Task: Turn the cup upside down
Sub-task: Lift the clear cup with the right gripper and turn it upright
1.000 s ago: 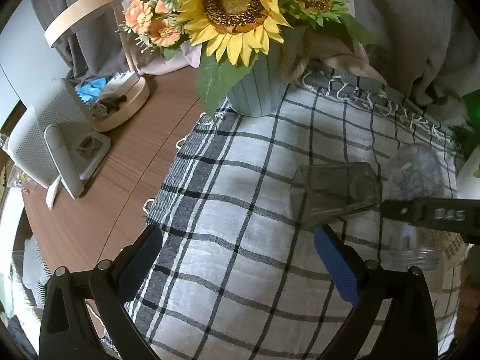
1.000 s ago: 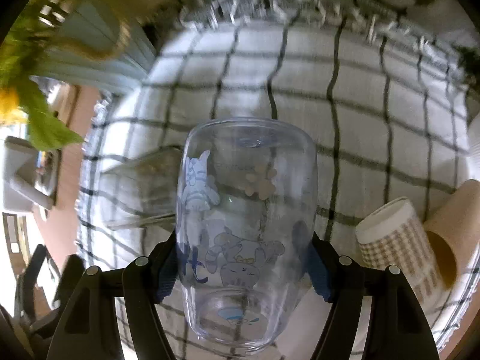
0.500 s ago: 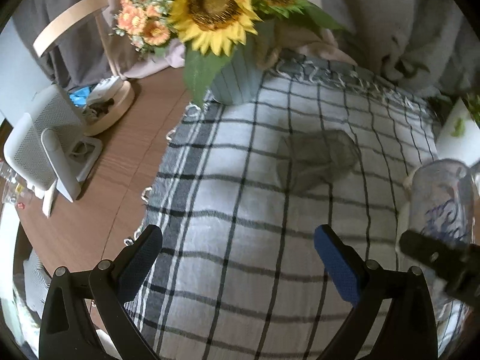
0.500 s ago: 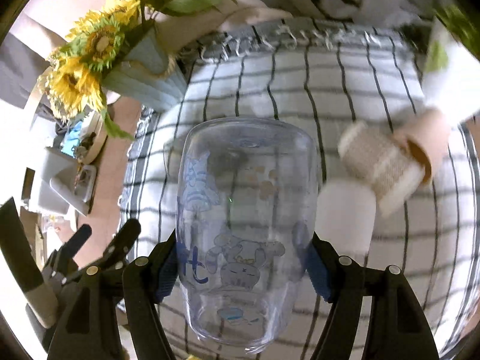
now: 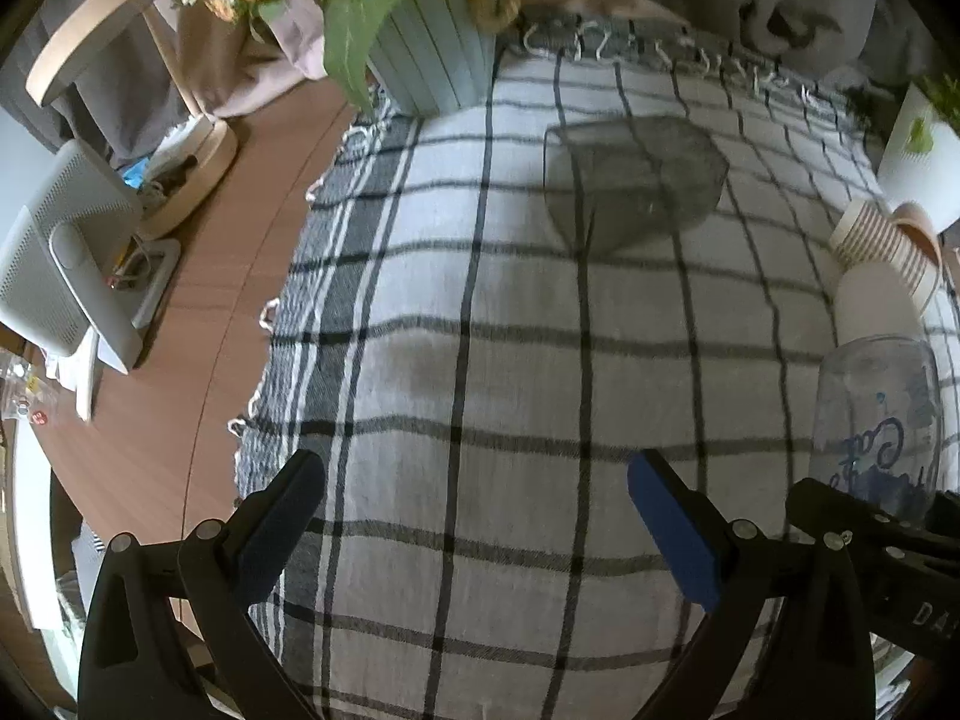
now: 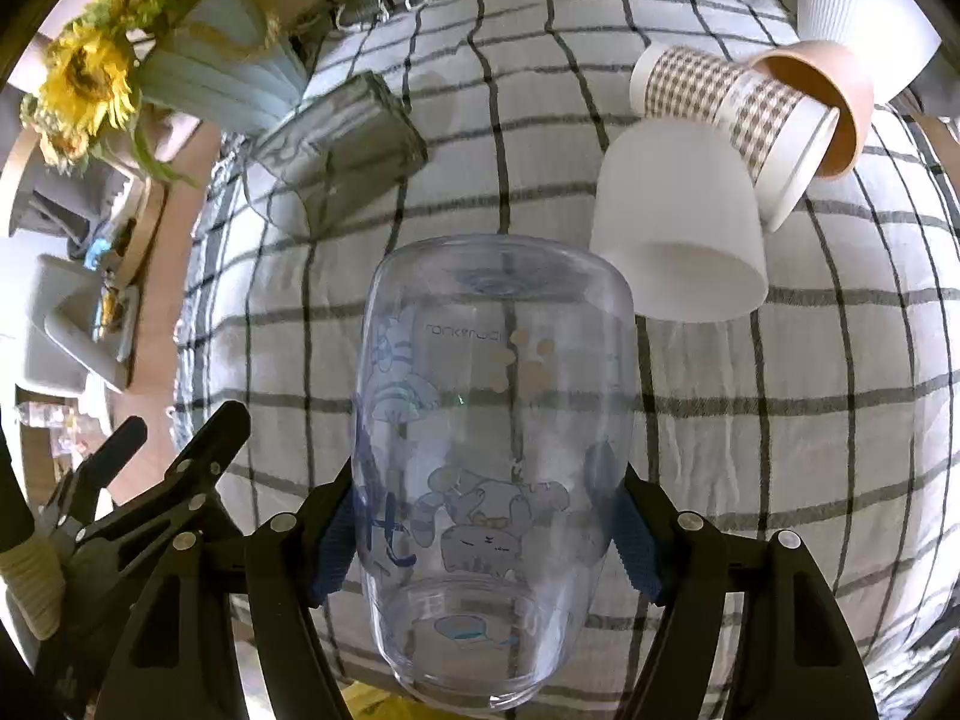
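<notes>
My right gripper (image 6: pixel 486 534) is shut on a clear plastic cup with blue cartoon prints (image 6: pixel 492 456), held above the checked cloth (image 6: pixel 750 420), its closed base pointing away from the camera. The same cup shows at the right edge of the left wrist view (image 5: pixel 876 420), with the right gripper's black body below it. My left gripper (image 5: pixel 474 510) is open and empty over the cloth (image 5: pixel 480 360). A grey transparent cup (image 5: pixel 630 180) lies on its side further back; it also shows in the right wrist view (image 6: pixel 342 132).
A white cup (image 6: pixel 678 222) stands upside down on the cloth. A checked paper cup (image 6: pixel 738 102) and a brown cup (image 6: pixel 834 90) lie beside it. A sunflower vase (image 5: pixel 432 48) stands at the back left. A white pot (image 6: pixel 858 0) is at the back right. Bare wood table (image 5: pixel 180 360) lies left.
My right gripper has carried the clear cup back and to the right, nearer the white cup. My left gripper has pulled back, so the grey cup lies farther ahead.
</notes>
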{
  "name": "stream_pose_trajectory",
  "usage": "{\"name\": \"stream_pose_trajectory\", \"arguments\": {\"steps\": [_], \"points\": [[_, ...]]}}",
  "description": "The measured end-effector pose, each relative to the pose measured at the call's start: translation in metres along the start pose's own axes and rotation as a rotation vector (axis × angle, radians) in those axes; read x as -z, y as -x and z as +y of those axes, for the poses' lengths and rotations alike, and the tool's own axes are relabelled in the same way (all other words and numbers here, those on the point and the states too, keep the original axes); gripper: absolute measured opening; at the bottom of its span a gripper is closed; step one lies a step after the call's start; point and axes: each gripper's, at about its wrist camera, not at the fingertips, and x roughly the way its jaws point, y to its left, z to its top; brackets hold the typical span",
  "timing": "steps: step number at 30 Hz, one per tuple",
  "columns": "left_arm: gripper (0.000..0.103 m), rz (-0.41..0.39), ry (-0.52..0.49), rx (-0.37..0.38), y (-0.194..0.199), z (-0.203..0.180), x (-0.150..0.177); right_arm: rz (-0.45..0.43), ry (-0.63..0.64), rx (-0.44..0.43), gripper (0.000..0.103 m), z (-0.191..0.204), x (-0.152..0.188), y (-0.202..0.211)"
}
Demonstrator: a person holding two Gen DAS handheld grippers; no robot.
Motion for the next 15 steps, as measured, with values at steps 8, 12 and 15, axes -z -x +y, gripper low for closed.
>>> {"name": "stream_pose_trajectory", "arguments": {"steps": [8,12,15], "points": [[0.103,0.039,0.015,-0.014,-0.012,0.001,0.008,0.045,-0.004,0.009,0.071,-0.002,0.005,-0.017],[0.103,0.044,0.025,-0.021,-0.013,0.002,0.007,0.054,-0.006,0.019,0.072,-0.002,0.005,-0.021],[0.103,0.045,0.035,-0.027,-0.013,0.003,0.006,0.064,-0.014,0.020,0.072,0.000,0.003,-0.026]]}}
